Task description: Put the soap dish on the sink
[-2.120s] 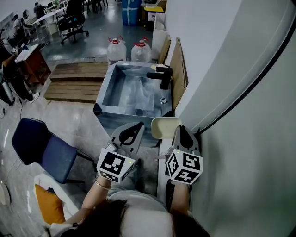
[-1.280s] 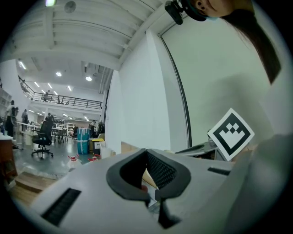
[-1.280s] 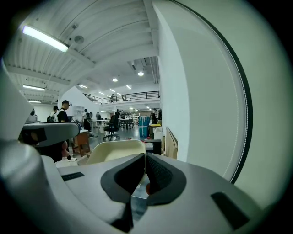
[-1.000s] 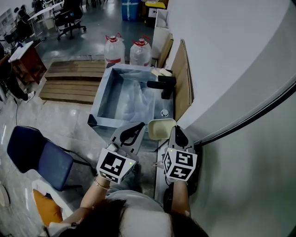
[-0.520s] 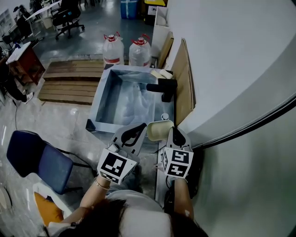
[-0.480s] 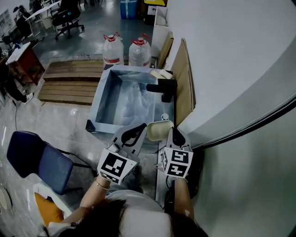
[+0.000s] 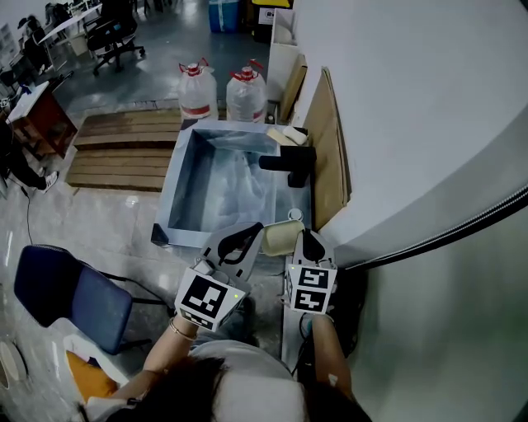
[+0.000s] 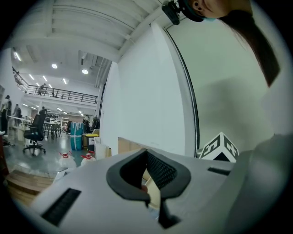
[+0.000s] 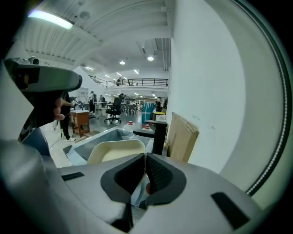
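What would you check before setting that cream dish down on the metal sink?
1. Right gripper shut on the soap dish: ok.
2. Soap dish open side up: ok.
3. Soap dish over the near right corner of the sink: ok in the head view; its height above the rim, cannot tell.
4. Left gripper empty, jaws together: ok.
5. Ledge near the black faucet free: a small round fitting sits there; cannot tell.

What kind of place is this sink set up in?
Probably an open workshop or lab hall: a metal sink by the wall, wooden pallets and two big water jugs beside it, office chairs and desks beyond.
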`<state>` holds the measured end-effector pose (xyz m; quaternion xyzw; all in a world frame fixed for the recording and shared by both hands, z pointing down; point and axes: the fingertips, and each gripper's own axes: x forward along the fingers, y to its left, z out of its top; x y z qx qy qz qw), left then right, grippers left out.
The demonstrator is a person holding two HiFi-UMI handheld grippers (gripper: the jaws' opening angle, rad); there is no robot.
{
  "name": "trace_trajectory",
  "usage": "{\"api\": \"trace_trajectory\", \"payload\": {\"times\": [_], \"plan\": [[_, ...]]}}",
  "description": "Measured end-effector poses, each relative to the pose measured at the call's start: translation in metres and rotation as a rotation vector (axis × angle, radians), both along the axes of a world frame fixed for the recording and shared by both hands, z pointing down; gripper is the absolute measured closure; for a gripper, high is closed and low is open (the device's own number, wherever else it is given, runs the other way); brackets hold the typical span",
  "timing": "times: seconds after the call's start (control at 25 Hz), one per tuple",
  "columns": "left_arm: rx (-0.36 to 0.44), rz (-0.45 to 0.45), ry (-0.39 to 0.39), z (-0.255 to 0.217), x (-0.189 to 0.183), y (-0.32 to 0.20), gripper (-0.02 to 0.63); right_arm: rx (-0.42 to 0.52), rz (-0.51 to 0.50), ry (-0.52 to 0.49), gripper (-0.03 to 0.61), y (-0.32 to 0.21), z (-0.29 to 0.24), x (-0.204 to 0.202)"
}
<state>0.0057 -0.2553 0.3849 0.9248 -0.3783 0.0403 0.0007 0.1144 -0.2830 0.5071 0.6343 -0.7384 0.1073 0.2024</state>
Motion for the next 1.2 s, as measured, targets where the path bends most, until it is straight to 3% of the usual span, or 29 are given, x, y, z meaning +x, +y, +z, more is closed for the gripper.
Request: {"api": "trace_trajectory", "payload": {"times": [0.44,1.04,1.2], "plan": [[-0.066,-0.008,0.0,0.013,0.002,-0.021,0.604,-0.064,-0.022,0.036,0.546,-0.022,0.038,0.001],[-0.044,0.012,-0.03,0.021,0.007,-0.034,0.604,-0.142,-0.031,0.081,0.546,-0.033,0.08,0.009],[-0.091,-0.008,-0.016,0.027,0.005,-0.033,0.604,-0.153,-0.031,0.085,0.546,-0.034,0.088,0.011]]}}
